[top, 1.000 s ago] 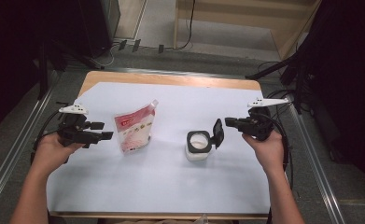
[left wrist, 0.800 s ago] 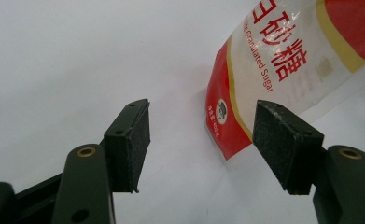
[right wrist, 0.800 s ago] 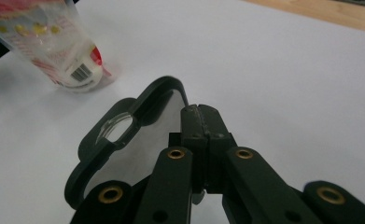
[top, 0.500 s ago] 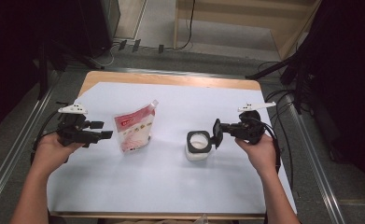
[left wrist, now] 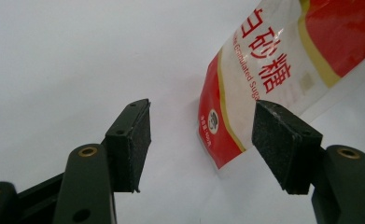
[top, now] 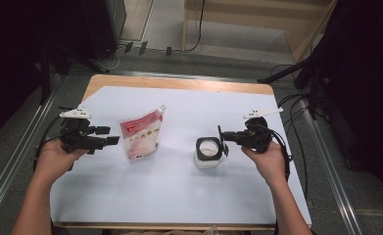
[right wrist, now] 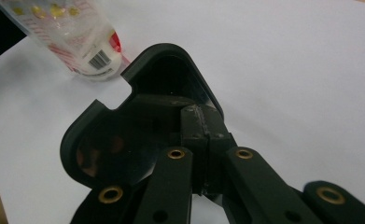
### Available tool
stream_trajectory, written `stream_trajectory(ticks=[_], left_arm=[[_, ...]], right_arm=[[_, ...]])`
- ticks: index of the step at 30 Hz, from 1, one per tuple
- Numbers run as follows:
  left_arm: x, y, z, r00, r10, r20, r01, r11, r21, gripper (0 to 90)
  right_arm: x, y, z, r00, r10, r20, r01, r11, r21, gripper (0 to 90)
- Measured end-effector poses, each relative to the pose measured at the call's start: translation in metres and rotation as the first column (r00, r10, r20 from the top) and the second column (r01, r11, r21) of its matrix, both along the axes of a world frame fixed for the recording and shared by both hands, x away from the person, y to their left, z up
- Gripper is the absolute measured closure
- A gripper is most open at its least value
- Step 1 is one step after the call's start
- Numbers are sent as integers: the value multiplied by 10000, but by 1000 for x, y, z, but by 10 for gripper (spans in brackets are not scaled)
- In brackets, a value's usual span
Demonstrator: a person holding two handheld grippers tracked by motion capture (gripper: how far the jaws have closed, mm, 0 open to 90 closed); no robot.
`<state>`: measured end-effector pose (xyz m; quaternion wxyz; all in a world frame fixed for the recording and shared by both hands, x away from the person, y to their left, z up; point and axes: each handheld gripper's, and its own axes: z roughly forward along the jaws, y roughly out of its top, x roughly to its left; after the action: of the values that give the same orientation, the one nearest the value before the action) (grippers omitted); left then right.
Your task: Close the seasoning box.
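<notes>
left tongs: jaws apart, nothing between the pads.
sugar: red-and-white plastic sugar pouch stands just ahead of them, leaning, long axis upward.
right tongs: clenched on black square lid, beside clear open jar.

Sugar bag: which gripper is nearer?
Left. The left gripper sits just beside the sugar bag, jaws open toward it; the right gripper is across the table, shut on the jar's lid.
</notes>
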<state>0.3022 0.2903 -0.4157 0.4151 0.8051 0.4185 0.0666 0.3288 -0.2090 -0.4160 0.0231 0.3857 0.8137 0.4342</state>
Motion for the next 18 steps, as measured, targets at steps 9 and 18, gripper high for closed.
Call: stream_trajectory(ticks=[9, 18], left_arm=[[0, -1, -3, 9998, -115, -175, 116, 9999, 46, 387], [2, -5, -7, 9978, -278, -602, 288, 9994, 166, 384]], right_arm=[[-3, 9, 1, 9991, 414, -12, -414, 9991, 119, 900], [-4, 23, -5, 9965, 828, -63, -829, 9962, -262, 900]])
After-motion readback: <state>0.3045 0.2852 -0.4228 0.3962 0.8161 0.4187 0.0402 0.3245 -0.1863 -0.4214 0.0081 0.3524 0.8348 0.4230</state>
